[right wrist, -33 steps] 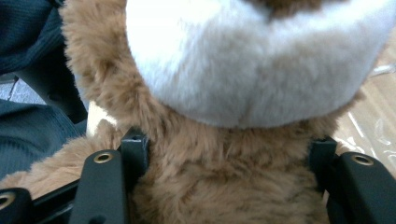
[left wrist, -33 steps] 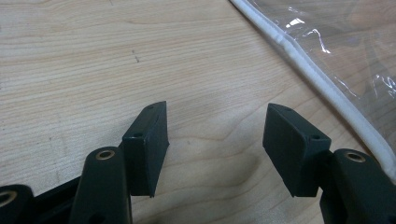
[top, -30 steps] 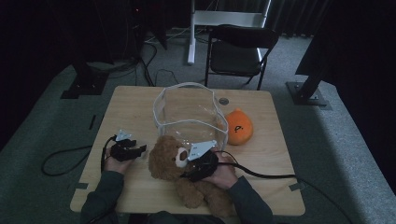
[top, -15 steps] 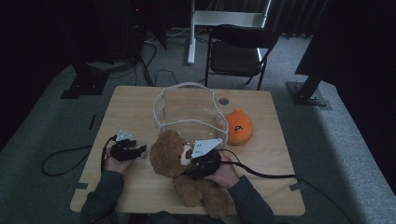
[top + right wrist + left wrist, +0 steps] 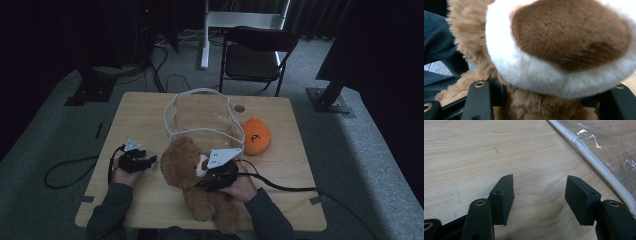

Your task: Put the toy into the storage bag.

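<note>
A brown teddy bear (image 5: 181, 162) lies on its back at the front middle of the wooden table (image 5: 140, 115). My right gripper (image 5: 206, 178) is shut on the bear at the neck. In the right gripper view the white muzzle and brown nose (image 5: 564, 37) loom just above the gripper (image 5: 544, 100), and fur hides both jaw tips. My left gripper (image 5: 150, 161) rests left of the bear, open, with bare wood between its jaws (image 5: 540, 195). A clear plastic bag (image 5: 202, 117) with a white rim (image 5: 596, 162) stands open behind the bear.
An orange plush toy (image 5: 256, 135) sits right of the bag. Cables trail off the table's left and right edges. A black chair (image 5: 255, 50) and stand bases are on the floor behind the table. Bare wood lies at the far left.
My right gripper has shifted slightly right and up, drawing the bear's head with it. The left gripper has stayed where it was.
</note>
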{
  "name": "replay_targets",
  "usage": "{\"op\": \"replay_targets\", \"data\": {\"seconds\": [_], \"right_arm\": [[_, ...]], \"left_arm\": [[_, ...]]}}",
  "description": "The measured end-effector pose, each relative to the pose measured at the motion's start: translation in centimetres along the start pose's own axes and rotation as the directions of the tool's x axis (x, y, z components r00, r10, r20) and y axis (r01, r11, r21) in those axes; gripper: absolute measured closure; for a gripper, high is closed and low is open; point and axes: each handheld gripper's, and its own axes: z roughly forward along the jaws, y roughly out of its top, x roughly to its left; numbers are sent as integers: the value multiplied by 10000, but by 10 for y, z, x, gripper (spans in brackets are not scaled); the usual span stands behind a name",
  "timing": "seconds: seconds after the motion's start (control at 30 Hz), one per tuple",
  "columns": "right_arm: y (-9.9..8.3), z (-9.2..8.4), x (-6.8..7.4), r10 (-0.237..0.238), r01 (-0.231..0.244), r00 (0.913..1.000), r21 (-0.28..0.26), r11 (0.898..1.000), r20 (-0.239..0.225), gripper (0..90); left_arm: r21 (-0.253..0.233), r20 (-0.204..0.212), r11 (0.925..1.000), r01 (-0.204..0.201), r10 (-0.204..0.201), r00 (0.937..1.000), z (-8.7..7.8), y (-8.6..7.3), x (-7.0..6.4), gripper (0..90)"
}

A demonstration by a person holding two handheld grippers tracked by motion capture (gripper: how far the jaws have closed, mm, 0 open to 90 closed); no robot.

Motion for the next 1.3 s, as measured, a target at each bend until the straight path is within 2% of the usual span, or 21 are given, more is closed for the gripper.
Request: {"op": "replay_targets", "data": {"seconds": [0.47,0.8,1.3], "right_arm": [[7,-8,2,-43,46,10000,-404,9992,68,379],[11,-12,1,-66,75,9998,-495,9987,184,379],[17,-22,-2,68,-45,9996,-879,9961,264,379]], "left_arm": [[-14,7,10000,12,-12,10000,0,0,0,409],[-8,19,10000,30,-30,10000,0,0,0,408],[-37,32,10000,53,-53,10000,0,0,0,408]]}}
